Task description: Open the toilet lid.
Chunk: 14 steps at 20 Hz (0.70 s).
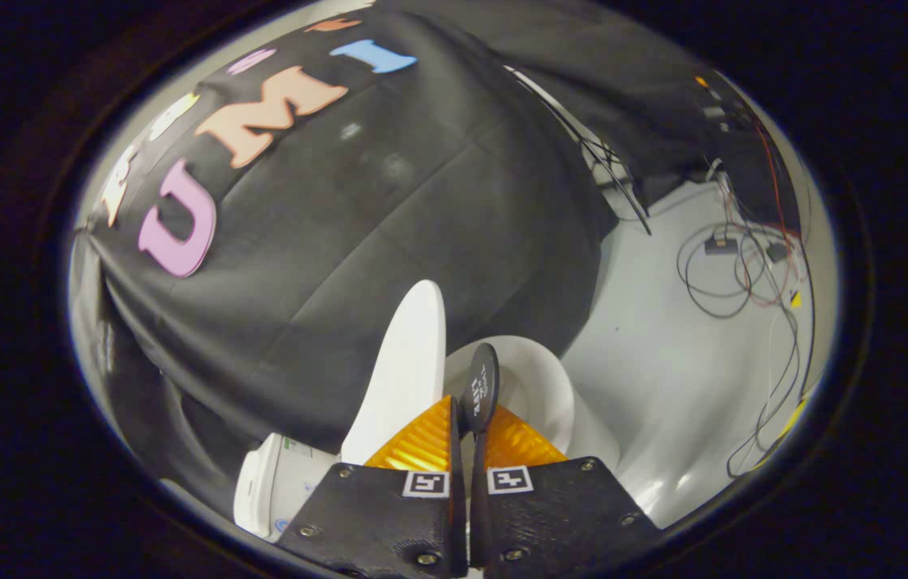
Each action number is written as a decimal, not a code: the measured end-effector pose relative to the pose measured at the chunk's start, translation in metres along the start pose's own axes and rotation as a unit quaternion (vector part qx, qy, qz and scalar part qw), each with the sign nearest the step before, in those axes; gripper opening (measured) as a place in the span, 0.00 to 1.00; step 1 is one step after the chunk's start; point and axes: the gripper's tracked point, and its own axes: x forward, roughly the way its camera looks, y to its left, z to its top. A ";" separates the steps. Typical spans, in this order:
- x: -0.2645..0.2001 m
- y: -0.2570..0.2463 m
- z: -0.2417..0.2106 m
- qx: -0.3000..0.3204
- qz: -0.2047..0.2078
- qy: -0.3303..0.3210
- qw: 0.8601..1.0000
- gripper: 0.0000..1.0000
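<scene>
- The booth wall [389, 241], a black cloth, hangs across the far side from about 9 o'clock round to 1 o'clock, with creases running down it.
- At about 7 o'clock, just left of the tongs, sits the white toilet tank [273, 490], low and close against the cloth.
- The toilet lid [405, 370] is raised: it stands nearly upright, seen almost edge-on, its top leaning slightly toward 1 o'clock. Its lower end goes out of sight behind the left finger.
- The tongs [467, 438] are drawn narrow, with both fingers pressed onto a thin dark handle [478, 394] that runs up between them and ends in a rounded paddle-shaped tip just ahead of the fingertips. The tip carries small pale lettering, too small to tell.
- The handle appears to belong to the lid, but where it joins the lid is hidden by the fingers, so I cannot tell.
- The white toilet bowl [542, 394] lies just beyond the fingertips, toward 1 o'clock of them, its rim curving behind the handle tip and open to view.
- The pale floor [663, 386] spreads from 3 o'clock down to 5 o'clock of the bowl.
- Far out at 2 to 3 o'clock, loose cables [735, 273] lie in loops on the floor, well apart from the toilet, some black and some red, with small plugs among them.
</scene>
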 end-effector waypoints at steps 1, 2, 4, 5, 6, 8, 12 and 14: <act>-0.004 0.010 0.003 -0.012 0.003 -0.005 1.000 0.03; -0.010 0.022 0.006 -0.025 0.008 -0.010 1.000 0.03; -0.020 0.044 0.012 -0.064 0.011 -0.020 0.998 0.03; -0.025 0.054 0.014 -0.089 0.010 -0.023 0.996 0.03; -0.028 0.063 0.015 -0.109 0.007 -0.023 0.994 0.03; -0.036 0.081 0.015 -0.139 0.006 -0.026 0.990 0.03; -0.047 0.109 0.017 -0.223 -0.005 -0.029 0.974 0.03; -0.053 0.121 0.015 -0.247 -0.005 -0.029 0.968 0.03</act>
